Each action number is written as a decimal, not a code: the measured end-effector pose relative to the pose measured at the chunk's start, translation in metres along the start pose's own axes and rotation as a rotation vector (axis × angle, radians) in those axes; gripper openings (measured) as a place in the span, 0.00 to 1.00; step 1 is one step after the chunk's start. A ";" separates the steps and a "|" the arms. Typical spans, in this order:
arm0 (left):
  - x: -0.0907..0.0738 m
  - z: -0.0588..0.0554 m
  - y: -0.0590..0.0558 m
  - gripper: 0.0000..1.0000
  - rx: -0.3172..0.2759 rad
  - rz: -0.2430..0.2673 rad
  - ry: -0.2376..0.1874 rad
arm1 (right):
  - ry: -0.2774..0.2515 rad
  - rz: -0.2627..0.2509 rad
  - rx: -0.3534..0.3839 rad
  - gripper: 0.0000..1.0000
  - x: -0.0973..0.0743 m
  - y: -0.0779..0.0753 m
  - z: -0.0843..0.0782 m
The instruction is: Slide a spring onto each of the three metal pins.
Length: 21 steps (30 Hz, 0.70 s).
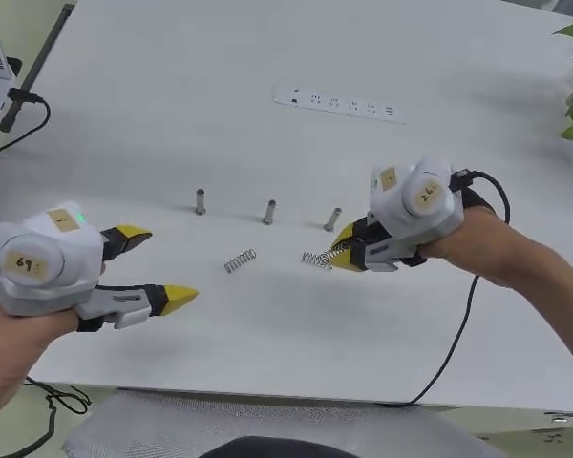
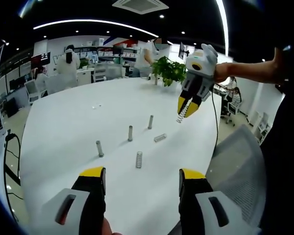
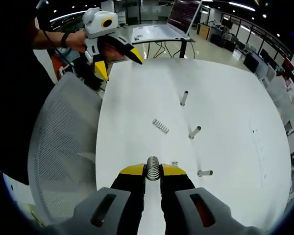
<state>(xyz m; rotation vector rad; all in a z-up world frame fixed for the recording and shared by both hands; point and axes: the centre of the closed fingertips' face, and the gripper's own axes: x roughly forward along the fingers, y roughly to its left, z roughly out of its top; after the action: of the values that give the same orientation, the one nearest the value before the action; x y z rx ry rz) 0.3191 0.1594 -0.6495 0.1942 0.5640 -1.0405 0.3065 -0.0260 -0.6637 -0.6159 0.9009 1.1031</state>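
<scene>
Right gripper view, right gripper clamped on a spring, left gripper wide open, three pins on the table, loose spring nearby

Your head view's bright + even; white table is close to blown out, w/ soft sheen toward the far end; pins drop only short, faint shadows, so light's from overhead; ceiling strip lights flare in the left gripper view; both gripper views bend hard at the edges (fisheye), bg office there goes dim + soft; centre's sharp imo.
</scene>
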 end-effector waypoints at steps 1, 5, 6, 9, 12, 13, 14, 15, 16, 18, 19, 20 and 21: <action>0.000 0.000 0.000 0.56 0.000 0.002 0.001 | 0.001 0.000 -0.001 0.09 0.000 0.000 0.001; -0.002 0.000 0.003 0.57 -0.004 0.009 -0.003 | 0.005 -0.001 -0.007 0.09 0.000 -0.005 0.007; -0.003 0.000 0.003 0.57 -0.004 0.010 -0.004 | 0.006 -0.001 -0.008 0.09 0.000 -0.007 0.007; -0.003 0.001 0.003 0.58 -0.007 0.012 -0.005 | 0.009 -0.001 -0.012 0.09 0.000 -0.012 0.011; -0.004 0.001 0.003 0.58 -0.002 0.013 -0.002 | 0.007 -0.002 -0.016 0.09 0.001 -0.015 0.015; -0.004 0.001 0.003 0.59 -0.003 0.013 -0.002 | 0.007 -0.001 -0.019 0.09 0.001 -0.016 0.017; -0.004 0.002 0.003 0.59 -0.005 0.014 -0.004 | 0.009 0.000 -0.020 0.09 0.002 -0.018 0.018; -0.004 0.002 0.004 0.59 -0.005 0.016 -0.004 | 0.010 0.000 -0.021 0.09 0.002 -0.019 0.019; -0.005 0.002 0.004 0.60 -0.007 0.017 -0.005 | 0.011 0.001 -0.023 0.09 0.003 -0.019 0.020; -0.005 0.002 0.004 0.60 -0.011 0.019 -0.009 | 0.012 0.003 -0.027 0.09 0.004 -0.021 0.024; -0.005 0.002 0.005 0.61 -0.011 0.021 -0.009 | 0.015 0.004 -0.033 0.09 0.006 -0.023 0.025; -0.006 0.002 0.005 0.61 -0.013 0.022 -0.010 | 0.019 0.007 -0.038 0.09 0.008 -0.024 0.026; -0.006 0.002 0.005 0.62 -0.014 0.021 -0.011 | 0.023 0.010 -0.041 0.09 0.010 -0.025 0.027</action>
<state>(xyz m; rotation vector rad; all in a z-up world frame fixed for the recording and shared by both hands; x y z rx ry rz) 0.3219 0.1654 -0.6454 0.1820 0.5581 -1.0161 0.3399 -0.0086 -0.6583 -0.6598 0.9034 1.1280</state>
